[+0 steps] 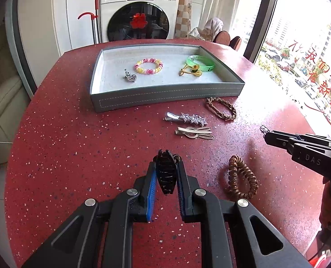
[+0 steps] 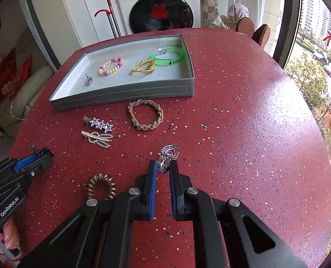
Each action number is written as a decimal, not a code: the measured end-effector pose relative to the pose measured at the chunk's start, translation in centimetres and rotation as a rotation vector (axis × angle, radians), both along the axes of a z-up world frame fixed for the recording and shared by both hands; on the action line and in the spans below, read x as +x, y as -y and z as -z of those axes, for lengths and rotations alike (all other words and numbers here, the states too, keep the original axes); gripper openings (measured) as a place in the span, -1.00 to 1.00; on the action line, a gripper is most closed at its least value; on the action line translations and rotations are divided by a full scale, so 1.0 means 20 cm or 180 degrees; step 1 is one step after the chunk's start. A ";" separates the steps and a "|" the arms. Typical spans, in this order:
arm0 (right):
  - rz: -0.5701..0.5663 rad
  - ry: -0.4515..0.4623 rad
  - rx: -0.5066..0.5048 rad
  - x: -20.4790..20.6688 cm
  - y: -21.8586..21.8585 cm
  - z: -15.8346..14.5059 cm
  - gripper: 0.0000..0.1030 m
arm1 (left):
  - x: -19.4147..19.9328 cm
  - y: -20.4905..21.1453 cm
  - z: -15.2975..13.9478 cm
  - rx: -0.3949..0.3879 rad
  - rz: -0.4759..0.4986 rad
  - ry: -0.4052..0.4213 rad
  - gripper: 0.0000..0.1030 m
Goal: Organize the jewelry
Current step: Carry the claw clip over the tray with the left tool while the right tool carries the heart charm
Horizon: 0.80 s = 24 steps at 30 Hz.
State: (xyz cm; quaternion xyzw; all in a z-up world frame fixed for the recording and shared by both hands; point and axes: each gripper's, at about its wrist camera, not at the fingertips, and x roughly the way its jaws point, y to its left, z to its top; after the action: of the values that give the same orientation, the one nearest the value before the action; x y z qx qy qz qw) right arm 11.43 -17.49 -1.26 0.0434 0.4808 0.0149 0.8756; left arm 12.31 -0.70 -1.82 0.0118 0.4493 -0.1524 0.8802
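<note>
Clamped tight in the left gripper (image 1: 166,174): black claw clip (image 1: 165,174), squeezed between the blue-edged pads, tip poking out past the fingertips, well short of the grey tray (image 1: 165,96). Pinched in the right gripper (image 2: 163,166): silver heart-shaped pendant (image 2: 168,154), caught by its lower end right at the fingertips, heart standing clear beyond them, likewise on the near side of the tray. Both sets of jaws drawn nearly together on their catch.

Just beside and below the grippers, on the red speckled table (image 2: 243,134): coppery spiral hair tie (image 1: 241,178), lying loose, well nearer than the tray. Over in the right-wrist view, same coil (image 2: 101,185) peeking out at the left of the fingers, with a hand (image 2: 4,239) wrapped round the left gripper's handle at the frame's edge.

Further out, closer to the tray: pale bunny-shaped hair clip (image 1: 194,132), flat on the table. Just beyond it, star-studded silver clip (image 1: 186,118), nearer still to the tray's front wall. Off to the right of those, braided tan band (image 2: 145,115), lying almost against the tray's front wall.

Inside the tray, left to right: small silver charm (image 1: 129,77), pink-and-yellow beaded bracelet (image 1: 148,66), yellow cord piece (image 1: 190,71), green translucent bangle (image 1: 200,63) at the far right corner, cord touching the bangle.

Behind the tray, past the table's far edge: white washing machine (image 1: 141,15).
</note>
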 end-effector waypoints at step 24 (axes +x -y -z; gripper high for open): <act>-0.0217 0.0097 0.0041 0.49 -0.05 -0.22 -0.77 | 0.56 0.00 -0.21 0.0090 0.0016 0.0185 -0.32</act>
State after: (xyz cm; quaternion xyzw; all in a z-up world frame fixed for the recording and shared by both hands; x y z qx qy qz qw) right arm 21.21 -16.43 3.09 0.0324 0.4685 0.0485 0.8815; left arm 23.59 -0.74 2.41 0.0298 0.4255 -0.1479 0.8923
